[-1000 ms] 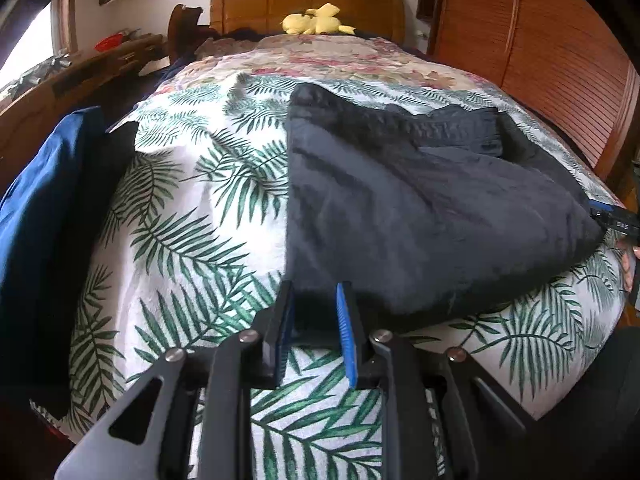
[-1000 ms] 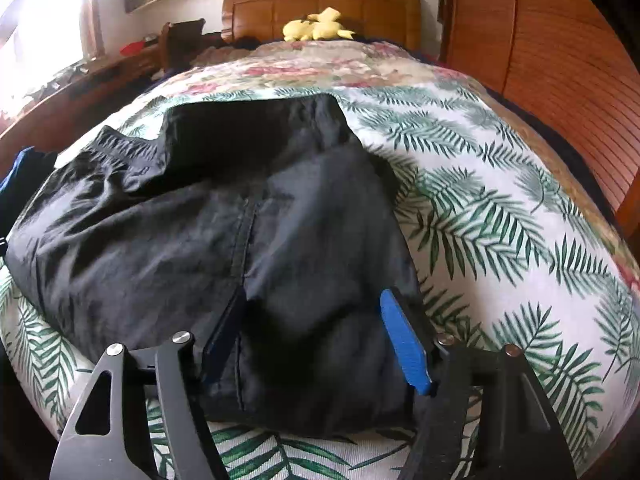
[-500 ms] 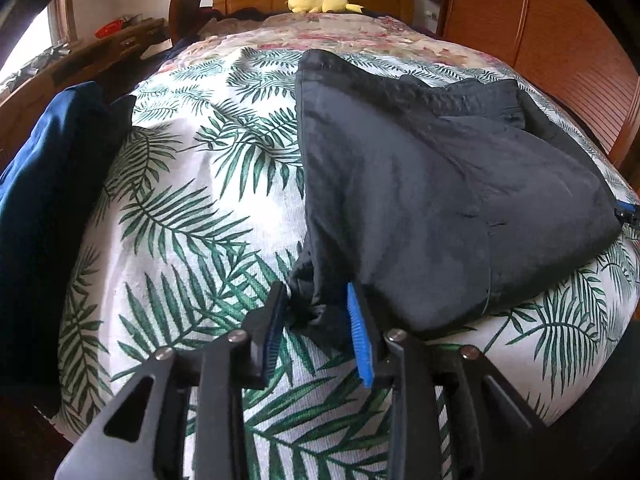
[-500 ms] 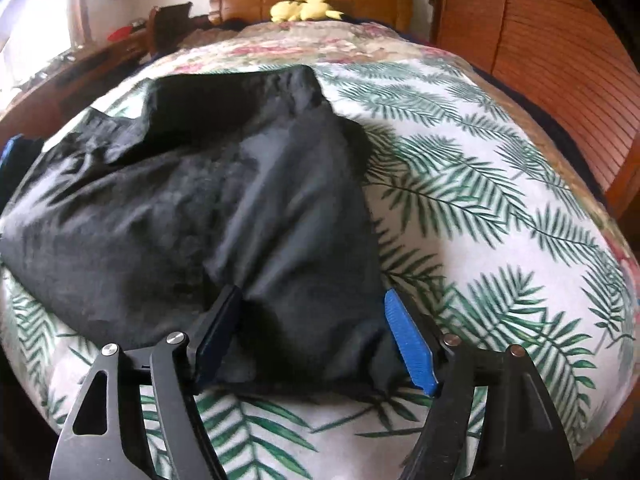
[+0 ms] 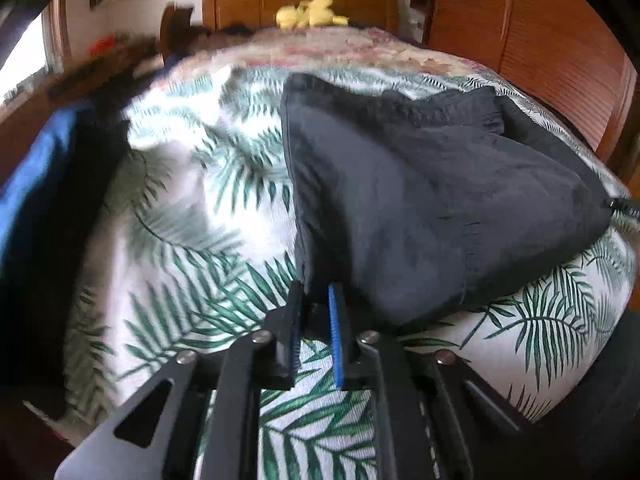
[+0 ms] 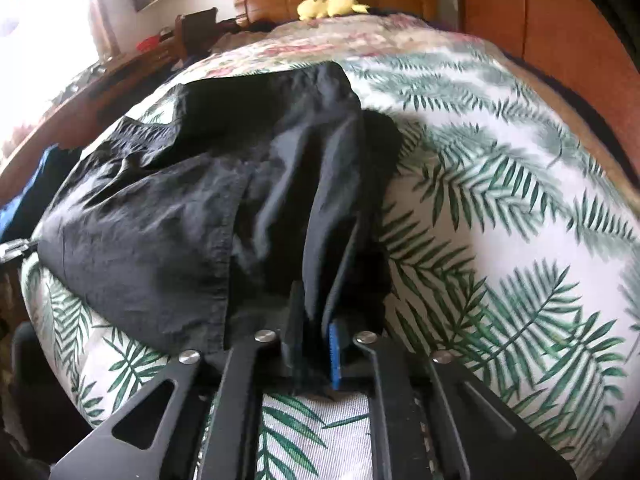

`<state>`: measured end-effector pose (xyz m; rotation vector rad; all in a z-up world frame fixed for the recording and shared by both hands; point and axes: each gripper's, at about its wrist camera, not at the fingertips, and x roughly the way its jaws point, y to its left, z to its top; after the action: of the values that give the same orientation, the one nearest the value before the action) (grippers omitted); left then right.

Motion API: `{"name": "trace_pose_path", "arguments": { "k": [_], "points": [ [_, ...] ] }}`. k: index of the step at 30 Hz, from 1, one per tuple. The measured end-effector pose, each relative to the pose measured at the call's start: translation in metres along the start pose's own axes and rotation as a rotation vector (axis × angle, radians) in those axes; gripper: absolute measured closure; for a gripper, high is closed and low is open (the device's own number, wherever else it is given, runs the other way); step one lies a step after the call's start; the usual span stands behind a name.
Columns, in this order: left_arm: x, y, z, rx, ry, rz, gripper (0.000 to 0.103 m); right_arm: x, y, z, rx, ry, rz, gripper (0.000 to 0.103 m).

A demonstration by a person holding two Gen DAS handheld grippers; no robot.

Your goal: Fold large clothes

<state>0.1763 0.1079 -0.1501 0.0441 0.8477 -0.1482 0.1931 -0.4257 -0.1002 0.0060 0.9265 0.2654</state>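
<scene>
Garment: a black, thin woven piece of clothing [image 5: 440,208], partly folded, lies on the palm-leaf printed bedspread [image 5: 192,248], spreading ahead of both tongs toward the wooden headboard [image 5: 300,0].
Left tongs: the left tongs [image 5: 316,320] are drawn narrow on the garment's near-left corner, with dark cloth between the blue pads.
Right tongs: the right tongs [image 6: 316,328] are nearly closed on a bunched ridge of the near-right edge; fabric rises in taut creases just ahead of them.
Step in hand: by my judgement, both near corners are gripped, ready to lift and carry them forward for the next fold.
Risk, slip: the cloth looks thin and slick, so a shallow pinch could let a corner slide out as tension builds.
Risk, layers: the right grip may hold only some layers, so lower ones could stay behind and skew the fold.
Risk, drag: uneven lifting could pull the whole garment across the bedspread.
Surroundings: a blue cloth [image 5: 36,184] lies far left of the left tongs, well apart.
</scene>
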Motion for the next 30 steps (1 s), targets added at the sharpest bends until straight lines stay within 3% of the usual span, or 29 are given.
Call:
{"name": "trace_pose_path", "arguments": {
  "k": [7, 13, 17, 21, 24, 28, 30],
  "points": [
    [-0.04, -0.012, -0.009, 0.014, -0.052, -0.03, 0.098, -0.036, 0.006, -0.004, -0.03, -0.063, -0.029, 0.101],
    [-0.071, -0.012, -0.034, -0.023, -0.052, -0.077, 0.098, -0.065, 0.001, -0.036, -0.016, -0.06, -0.003, 0.101],
    [-0.076, -0.015, -0.041, -0.043, -0.039, -0.059, 0.097, -0.076, 0.004, -0.051, -0.022, -0.045, -0.016, 0.1],
    [-0.079, -0.008, -0.042, -0.105, -0.045, -0.057, 0.097, -0.078, 0.01, -0.05, -0.032, -0.055, -0.049, 0.094],
    [-0.085, -0.003, -0.043, -0.1, -0.06, 0.006, 0.096, -0.079, 0.013, -0.042, -0.054, -0.061, -0.094, 0.084],
    [-0.098, 0.001, -0.042, -0.106, -0.094, 0.01, 0.096, -0.091, 0.015, -0.028, -0.078, -0.112, -0.122, 0.081],
    [-0.104, -0.001, -0.041, -0.094, -0.114, 0.023, 0.096, -0.096, 0.02, -0.021, -0.087, -0.133, -0.14, 0.072]
  ]
}}
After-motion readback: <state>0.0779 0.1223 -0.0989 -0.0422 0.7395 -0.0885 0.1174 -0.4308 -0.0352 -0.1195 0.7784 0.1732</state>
